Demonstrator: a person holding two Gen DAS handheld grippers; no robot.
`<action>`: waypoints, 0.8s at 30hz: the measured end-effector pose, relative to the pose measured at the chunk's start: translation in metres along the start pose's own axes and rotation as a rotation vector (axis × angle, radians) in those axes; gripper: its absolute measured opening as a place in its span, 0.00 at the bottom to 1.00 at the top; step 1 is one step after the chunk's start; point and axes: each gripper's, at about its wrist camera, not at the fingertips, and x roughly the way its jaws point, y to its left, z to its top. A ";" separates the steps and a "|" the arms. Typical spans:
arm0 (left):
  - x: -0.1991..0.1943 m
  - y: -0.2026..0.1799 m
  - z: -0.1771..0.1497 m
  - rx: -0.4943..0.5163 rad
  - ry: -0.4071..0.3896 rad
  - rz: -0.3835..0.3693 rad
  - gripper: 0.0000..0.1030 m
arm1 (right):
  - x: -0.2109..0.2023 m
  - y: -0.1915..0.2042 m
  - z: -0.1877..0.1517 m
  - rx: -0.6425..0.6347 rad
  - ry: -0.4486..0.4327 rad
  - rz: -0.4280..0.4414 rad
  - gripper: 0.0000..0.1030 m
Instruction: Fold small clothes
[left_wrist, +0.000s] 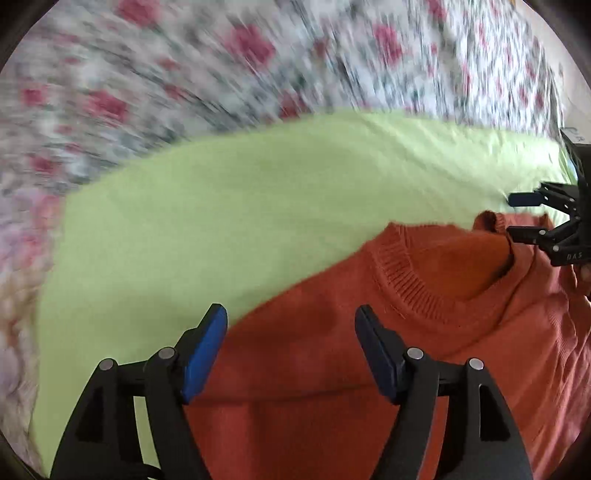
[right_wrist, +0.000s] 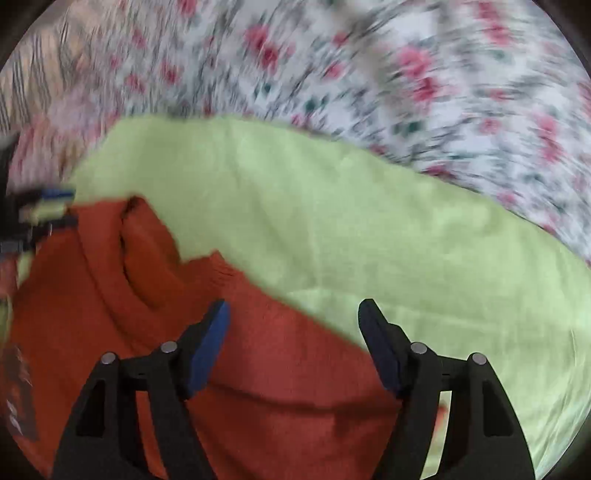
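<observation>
An orange knit sweater (left_wrist: 332, 369) with a ribbed round collar (left_wrist: 413, 291) lies on a light green cloth (left_wrist: 221, 206). My left gripper (left_wrist: 291, 347) hovers open over the sweater's shoulder area, with nothing between its blue pads. At the right edge of the left wrist view my right gripper (left_wrist: 524, 216) shows near the collar, jaws apart. In the right wrist view the same sweater (right_wrist: 258, 369) fills the lower left and my right gripper (right_wrist: 293, 343) stands open above its edge. My left gripper (right_wrist: 51, 210) appears blurred at the far left there.
The green cloth (right_wrist: 369, 221) is spread over a bedsheet (left_wrist: 184, 55) with a red and white flower print, which also fills the top of the right wrist view (right_wrist: 406, 74). A dark printed patch (right_wrist: 18, 387) sits on the sweater at the left edge.
</observation>
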 end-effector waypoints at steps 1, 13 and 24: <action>0.011 -0.001 0.001 0.007 0.033 0.001 0.70 | 0.007 0.002 -0.001 -0.004 0.025 0.020 0.68; 0.020 -0.020 0.007 -0.001 -0.088 0.241 0.05 | -0.018 -0.004 0.000 0.158 -0.143 -0.131 0.06; -0.053 -0.005 -0.026 -0.170 -0.171 0.142 0.26 | -0.047 -0.018 -0.025 0.338 -0.135 -0.066 0.39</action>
